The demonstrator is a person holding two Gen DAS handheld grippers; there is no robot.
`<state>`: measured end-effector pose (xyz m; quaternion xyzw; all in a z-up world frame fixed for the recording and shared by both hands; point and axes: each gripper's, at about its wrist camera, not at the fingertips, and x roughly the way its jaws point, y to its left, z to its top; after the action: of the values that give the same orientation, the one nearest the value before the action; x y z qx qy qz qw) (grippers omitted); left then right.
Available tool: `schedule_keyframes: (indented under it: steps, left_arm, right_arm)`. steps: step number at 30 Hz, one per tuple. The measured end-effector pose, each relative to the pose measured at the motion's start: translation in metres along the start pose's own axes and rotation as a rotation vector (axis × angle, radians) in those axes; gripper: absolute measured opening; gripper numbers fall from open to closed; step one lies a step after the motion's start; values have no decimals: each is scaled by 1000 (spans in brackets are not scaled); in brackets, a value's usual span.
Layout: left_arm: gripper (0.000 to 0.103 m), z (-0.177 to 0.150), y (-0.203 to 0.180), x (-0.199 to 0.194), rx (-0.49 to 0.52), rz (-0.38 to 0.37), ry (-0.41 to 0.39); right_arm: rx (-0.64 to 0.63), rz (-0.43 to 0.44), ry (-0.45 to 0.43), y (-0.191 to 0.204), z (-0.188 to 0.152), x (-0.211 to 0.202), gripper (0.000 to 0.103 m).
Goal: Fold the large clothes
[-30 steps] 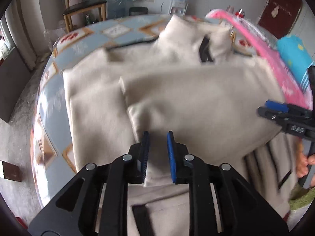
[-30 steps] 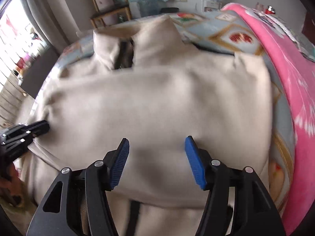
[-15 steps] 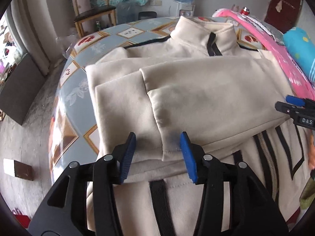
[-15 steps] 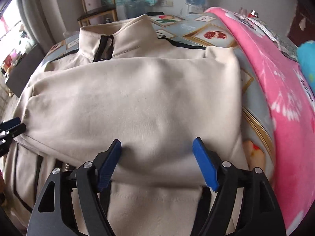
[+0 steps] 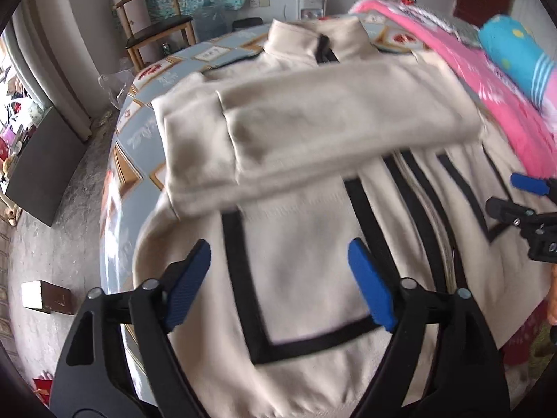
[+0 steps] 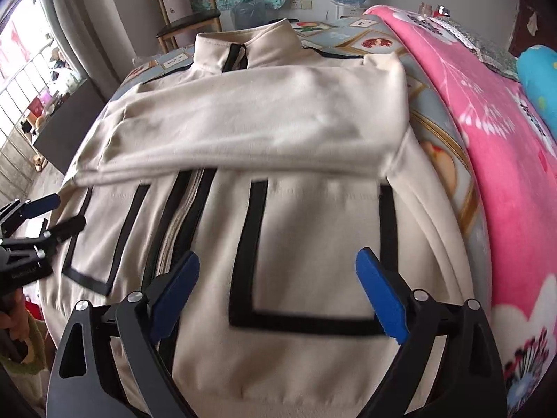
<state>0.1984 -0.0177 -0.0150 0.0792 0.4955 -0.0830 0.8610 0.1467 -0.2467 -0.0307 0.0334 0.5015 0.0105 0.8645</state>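
Our left gripper [image 5: 278, 278] and right gripper [image 6: 278, 296] hover, jaws opening and empty, above the jacket [image 6: 313, 244] spread across the bed [image 5: 146, 132].

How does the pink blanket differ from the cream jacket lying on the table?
The pink blanket is bright pink with white flower prints; the cream jacket is plain cream with black stripes and a zip. The blanket is heaped along the table's right side; the jacket lies flat in the middle, sleeves folded across its chest. The jacket has a stand-up collar; the blanket has none. Both are soft fabrics resting on the patterned tablecloth.
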Motion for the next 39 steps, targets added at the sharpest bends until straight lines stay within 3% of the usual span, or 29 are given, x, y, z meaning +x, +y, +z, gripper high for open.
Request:
schedule_keyframes:
  steps: [6,9,16,22,27,36,39]
  left_arm:
    - [78,-22,-13,16,25,34,63]
    - [83,-25,-12,16,12,48,55]
    - [89,-25,-2,20,-43,21,81]
    - [94,-25,7,26,-105,-17,111]
    - [96,-24,8,28,-99,-15,118]
    - [96,-22,8,27,-95,-16,121]
    - [96,-22,10,12,-80,16,50]
  right_arm:
    - [-1,-26,21,0,-18,5,93]
    - [-4,-37,39,1,-25,12,93]
    - [-42,-94,40,7,-35,23,97]
    - [-29,-86,34,5,-37,24,97]
    - [-23,-82,40,4,-37,23,97]
    - [-15,-90,51,5,-35,24,97]
    - [-15,-90,64,5,-33,25,97]
